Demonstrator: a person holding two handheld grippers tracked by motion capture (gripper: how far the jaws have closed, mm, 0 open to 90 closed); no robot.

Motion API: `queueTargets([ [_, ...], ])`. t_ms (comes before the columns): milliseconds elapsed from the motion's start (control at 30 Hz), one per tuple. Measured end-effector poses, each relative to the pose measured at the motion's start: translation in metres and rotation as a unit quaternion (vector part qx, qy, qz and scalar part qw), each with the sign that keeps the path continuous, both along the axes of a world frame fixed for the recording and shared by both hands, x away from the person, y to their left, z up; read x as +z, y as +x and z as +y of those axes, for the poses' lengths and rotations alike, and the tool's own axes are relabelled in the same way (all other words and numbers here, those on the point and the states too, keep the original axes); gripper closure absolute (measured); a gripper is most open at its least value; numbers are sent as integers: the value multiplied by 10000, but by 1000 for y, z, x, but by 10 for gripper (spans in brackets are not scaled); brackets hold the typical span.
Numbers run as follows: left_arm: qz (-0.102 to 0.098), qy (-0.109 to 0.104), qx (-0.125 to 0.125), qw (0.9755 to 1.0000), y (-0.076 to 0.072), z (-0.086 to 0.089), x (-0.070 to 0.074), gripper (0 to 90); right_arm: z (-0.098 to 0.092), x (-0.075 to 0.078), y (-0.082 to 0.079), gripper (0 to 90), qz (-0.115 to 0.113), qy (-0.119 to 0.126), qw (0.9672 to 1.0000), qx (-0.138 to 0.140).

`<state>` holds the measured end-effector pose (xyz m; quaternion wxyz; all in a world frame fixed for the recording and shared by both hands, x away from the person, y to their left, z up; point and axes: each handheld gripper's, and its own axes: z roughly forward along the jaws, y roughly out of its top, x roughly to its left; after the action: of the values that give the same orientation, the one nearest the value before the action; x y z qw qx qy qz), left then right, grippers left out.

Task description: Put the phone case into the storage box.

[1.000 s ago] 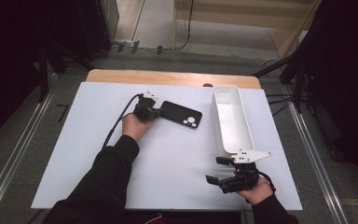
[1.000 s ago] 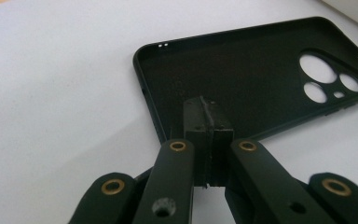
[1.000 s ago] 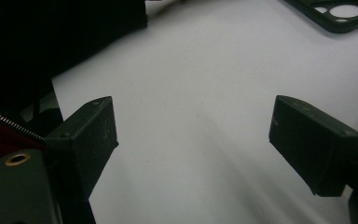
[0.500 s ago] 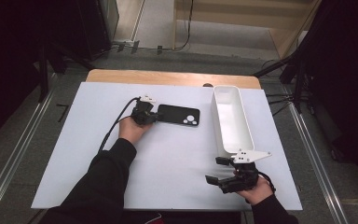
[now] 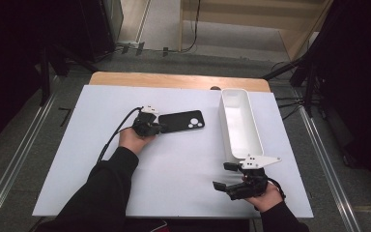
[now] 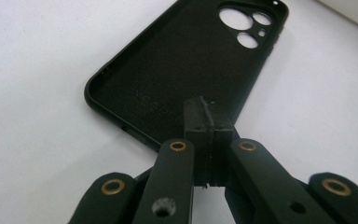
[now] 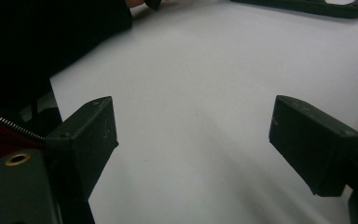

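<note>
White bench top, a black phone case (image 5: 181, 121) lying flat near its middle, a claw at each side of the work.

Grey floor and metal rails surround the bench (image 5: 77, 159), whose far edge shows a strip of bare wood. The phone case lies with its open inside facing up, camera cut-outs toward the long white tray (image 5: 241, 126) that stands along the right edge. The left gripper (image 5: 155, 127) is at the case's left end, its jaws pressed fully together; in the left gripper view the closed tips (image 6: 204, 122) sit over the case's near edge (image 6: 186, 70), with nothing seen clamped between them. The right gripper (image 5: 226, 177) rests near the front right corner, jaws spread wide and empty above bare bench, well apart from the case.
</note>
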<state>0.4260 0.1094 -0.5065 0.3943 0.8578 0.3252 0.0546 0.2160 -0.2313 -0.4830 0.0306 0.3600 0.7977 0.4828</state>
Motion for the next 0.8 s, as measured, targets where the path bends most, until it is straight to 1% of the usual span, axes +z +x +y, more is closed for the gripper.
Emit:
queueTargets([
  [67, 25, -67, 7, 10000, -4, 2, -1, 895, 0, 0, 0, 137, 1, -1, 10000, -1],
  [167, 63, -108, -24, 9999, -8, 5, -1, 895, 0, 0, 0, 137, 7, 0, 10000, 2],
  [233, 40, -88, -59, 9999, -11, 6, -1, 895, 0, 0, 0, 137, -4, -22, 10000, -5],
  [300, 74, -52, -87, 9999, -14, 7, 0, 895, 1, 0, 0, 137, 1, -20, 10000, -12],
  [467, 120, -71, -141, 9998, -21, 13, 0, 895, 1, 0, 1, 137, -7, -26, 10000, -19],
  [667, 175, -148, -121, 9997, -28, 19, -1, 895, 1, 0, 0, 137, 0, -27, 10000, -12],
  [800, 203, -120, -157, 9996, -35, 23, 0, 895, 1, 0, 0, 137, 1, -18, 10000, -22],
])
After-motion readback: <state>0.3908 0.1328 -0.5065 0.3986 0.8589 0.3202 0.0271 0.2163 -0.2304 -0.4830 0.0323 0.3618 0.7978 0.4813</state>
